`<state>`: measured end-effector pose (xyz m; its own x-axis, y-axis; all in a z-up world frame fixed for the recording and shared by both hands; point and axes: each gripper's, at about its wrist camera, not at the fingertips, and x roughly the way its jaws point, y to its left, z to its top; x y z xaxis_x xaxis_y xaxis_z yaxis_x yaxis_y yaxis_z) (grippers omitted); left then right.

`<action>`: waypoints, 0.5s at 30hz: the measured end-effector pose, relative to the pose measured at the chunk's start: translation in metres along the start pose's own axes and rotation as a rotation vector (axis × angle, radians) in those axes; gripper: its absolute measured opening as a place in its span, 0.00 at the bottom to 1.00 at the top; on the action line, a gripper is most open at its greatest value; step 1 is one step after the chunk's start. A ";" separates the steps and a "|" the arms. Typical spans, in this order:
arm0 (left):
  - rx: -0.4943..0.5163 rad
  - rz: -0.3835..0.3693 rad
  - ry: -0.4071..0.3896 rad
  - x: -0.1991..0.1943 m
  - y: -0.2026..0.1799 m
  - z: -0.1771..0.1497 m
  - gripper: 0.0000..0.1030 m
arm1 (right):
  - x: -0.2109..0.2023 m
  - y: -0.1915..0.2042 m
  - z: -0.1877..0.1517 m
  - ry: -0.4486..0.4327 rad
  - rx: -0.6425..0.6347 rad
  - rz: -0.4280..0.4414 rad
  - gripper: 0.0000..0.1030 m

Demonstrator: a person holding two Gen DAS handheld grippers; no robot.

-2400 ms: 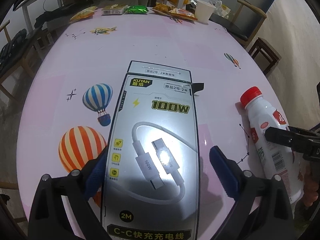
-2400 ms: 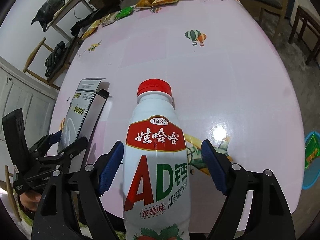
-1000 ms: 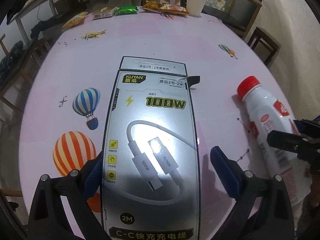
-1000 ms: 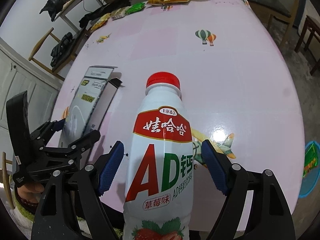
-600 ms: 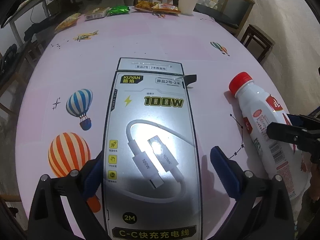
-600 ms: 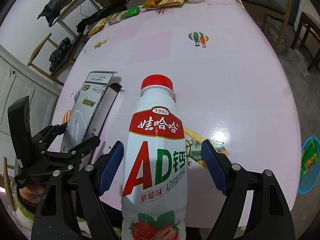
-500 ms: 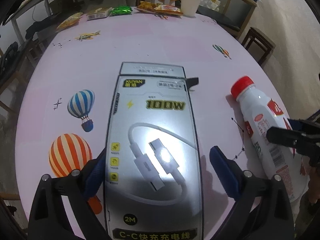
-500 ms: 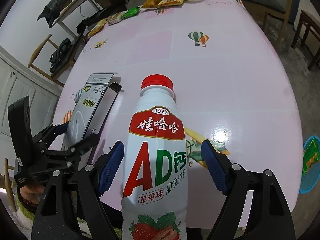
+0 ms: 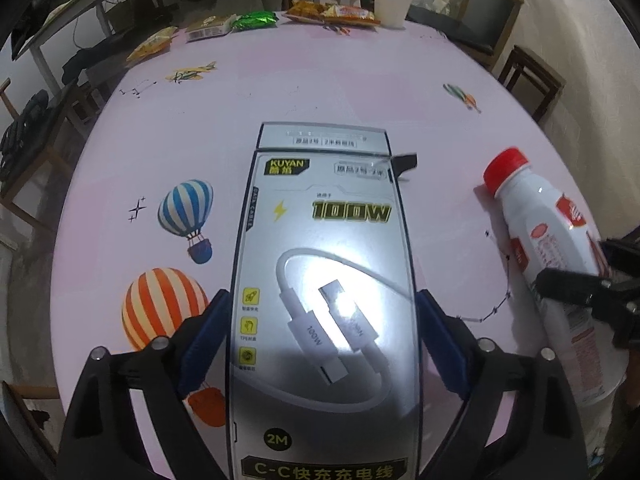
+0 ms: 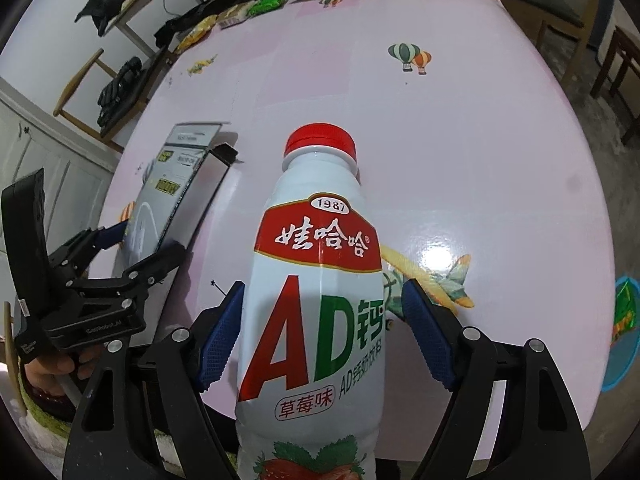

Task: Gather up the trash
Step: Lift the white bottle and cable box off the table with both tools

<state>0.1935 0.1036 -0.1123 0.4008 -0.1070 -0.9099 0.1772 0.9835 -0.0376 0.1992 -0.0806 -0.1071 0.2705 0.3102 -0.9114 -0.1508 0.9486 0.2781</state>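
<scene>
My left gripper is shut on a grey charging-cable box marked 100W and holds it over the pink table. My right gripper has a white AD milk bottle with a red cap lying between its blue pads; a gap shows at the right pad, so the jaws stand open around it. The bottle also shows in the left wrist view, and the box in the right wrist view.
Snack wrappers and a paper cup lie at the table's far edge. Wooden chairs stand to the right. A blue bin with a green wrapper sits on the floor at the right.
Both grippers have shifted slightly over the table with the box and bottle between their fingers. Their jaw widths have not changed.
</scene>
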 end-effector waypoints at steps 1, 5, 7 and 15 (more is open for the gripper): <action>0.004 -0.001 0.001 0.001 -0.001 -0.002 0.90 | 0.000 0.000 0.001 0.009 -0.006 -0.004 0.73; 0.041 0.025 -0.010 0.003 -0.008 -0.005 0.93 | 0.004 0.003 0.005 0.051 -0.023 -0.023 0.73; 0.039 0.006 -0.019 0.003 -0.010 -0.004 0.93 | 0.006 0.006 0.008 0.077 -0.022 -0.046 0.73; 0.105 -0.003 -0.022 0.003 -0.016 -0.009 0.93 | 0.013 0.025 0.011 0.128 -0.048 -0.120 0.73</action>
<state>0.1840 0.0885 -0.1178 0.4198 -0.1145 -0.9004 0.2710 0.9626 0.0039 0.2099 -0.0523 -0.1088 0.1666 0.1816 -0.9692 -0.1707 0.9734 0.1530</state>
